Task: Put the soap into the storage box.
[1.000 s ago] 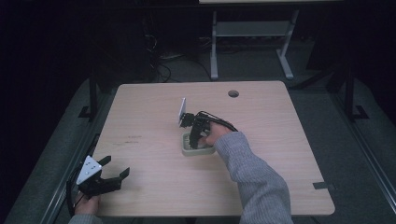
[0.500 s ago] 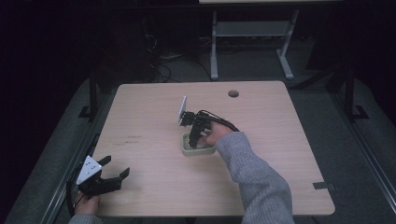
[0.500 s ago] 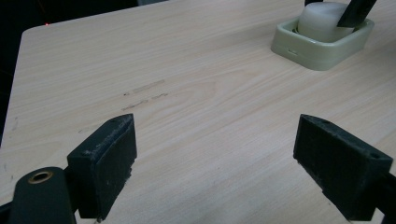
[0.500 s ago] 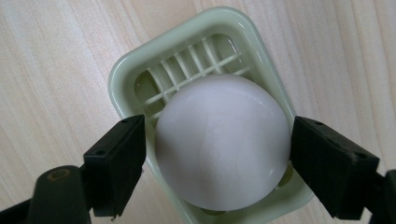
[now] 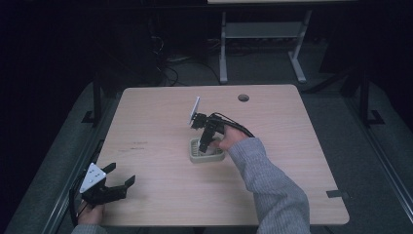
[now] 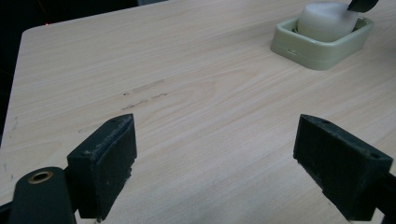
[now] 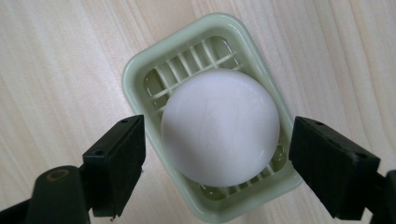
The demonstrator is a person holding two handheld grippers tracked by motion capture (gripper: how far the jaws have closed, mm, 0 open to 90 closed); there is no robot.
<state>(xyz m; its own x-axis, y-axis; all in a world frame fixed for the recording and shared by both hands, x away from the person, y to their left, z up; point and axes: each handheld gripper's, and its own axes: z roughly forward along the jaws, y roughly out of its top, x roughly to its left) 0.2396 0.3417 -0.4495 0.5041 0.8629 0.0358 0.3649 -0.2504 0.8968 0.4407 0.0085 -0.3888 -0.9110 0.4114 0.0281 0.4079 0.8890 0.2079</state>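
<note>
Left gripper (image 5: 119, 184) sits low at the near table (image 5: 302, 146) edge, its 2 fingers (image 6: 103, 163) spread wide over bare wood, holding nothing. Farther out, the right gripper (image 7: 217, 172) points down, fingers (image 7: 116, 163) wide apart, the white soap (image 7: 220, 133) between them untouched, resting in the green soap dish (image 7: 140, 74).

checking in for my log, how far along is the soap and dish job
Looks done: the white soap bar sits in the pale green soap dish mid-table. In hand: the right gripper hangs over it, jaws open on either side, not touching the soap. Left: closing on the soap or drawing away; I cannot tell which. The left gripper waits open near the table edge.
</note>
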